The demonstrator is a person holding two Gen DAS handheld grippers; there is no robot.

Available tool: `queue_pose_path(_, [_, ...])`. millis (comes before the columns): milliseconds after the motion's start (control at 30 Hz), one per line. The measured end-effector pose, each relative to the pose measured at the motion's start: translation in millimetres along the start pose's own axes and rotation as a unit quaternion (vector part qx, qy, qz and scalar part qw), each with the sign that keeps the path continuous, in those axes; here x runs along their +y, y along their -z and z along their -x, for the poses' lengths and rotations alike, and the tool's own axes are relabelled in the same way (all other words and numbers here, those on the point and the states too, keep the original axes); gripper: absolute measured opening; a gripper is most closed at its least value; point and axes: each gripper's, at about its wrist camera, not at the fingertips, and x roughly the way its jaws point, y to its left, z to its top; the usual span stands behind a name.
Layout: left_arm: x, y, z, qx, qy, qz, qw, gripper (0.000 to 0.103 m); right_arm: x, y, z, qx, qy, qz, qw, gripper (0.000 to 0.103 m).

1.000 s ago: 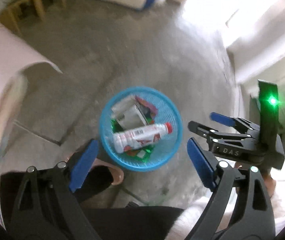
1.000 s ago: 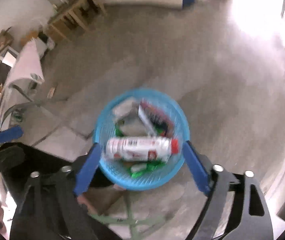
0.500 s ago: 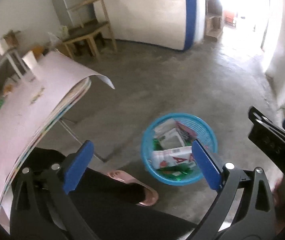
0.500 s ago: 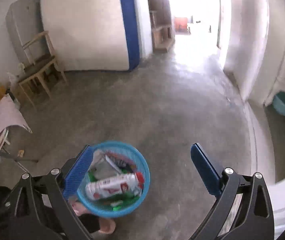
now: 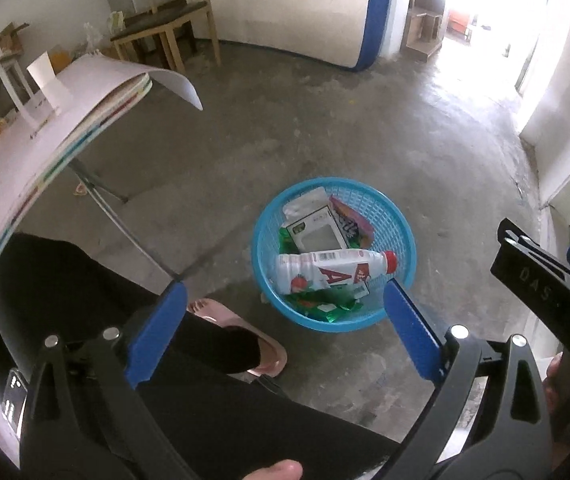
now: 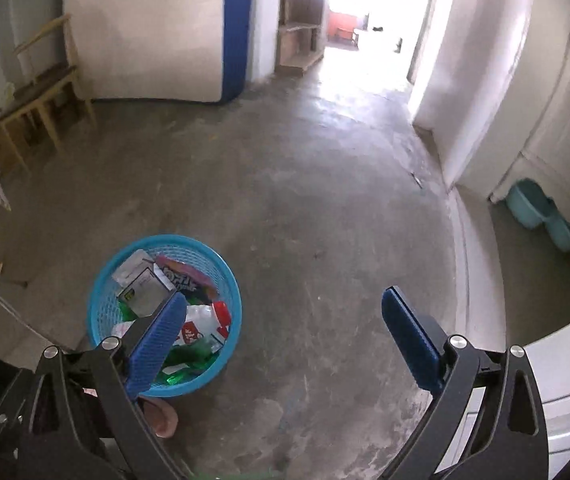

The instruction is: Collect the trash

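A blue mesh basket stands on the concrete floor. It holds a white bottle with a red cap, a white carton, a pink wrapper and green packets. My left gripper hangs open above the floor just left of the basket, nothing between its blue pads. My right gripper is open too, empty, over bare floor to the right of the basket; its left pad overlaps the basket. The right gripper's body shows at the left wrist view's right edge.
A table covered with a pink sheet stands left, its metal leg slanting to the floor. A person's dark trouser leg and pink slipper sit near the basket. A wooden chair, a white cabinet and teal tubs line the walls.
Both views have swung up from looking straight down into the basket; the basket now lies lower and to one side, with more of the room visible. Both grippers stay open and empty.
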Motion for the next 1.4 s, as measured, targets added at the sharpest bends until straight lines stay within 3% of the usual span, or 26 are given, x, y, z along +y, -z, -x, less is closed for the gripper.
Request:
queue_pose_path(567, [19.0, 0.8, -10.6, 0.017, -0.008, 0.038, 0.9991, 0.095, 26.0, 12.6, -19.1, 0.019, 0.001, 0.010, 1.000, 0.095])
queue_pose_path(1033, [33.5, 5.8, 1.4, -0.005, -0.002, 0.059, 0.9982, 0.095, 37.4, 13.5, -23.8, 0.028, 0.003, 0.028, 0.999, 0.095])
queue_pose_path(1400, [29.7, 4.7, -6.0, 0.008, 0.002, 0.053, 0.9985, 0.095, 37.5, 15.2, -29.1, 0.031, 0.010, 0.027, 0.999, 0.095])
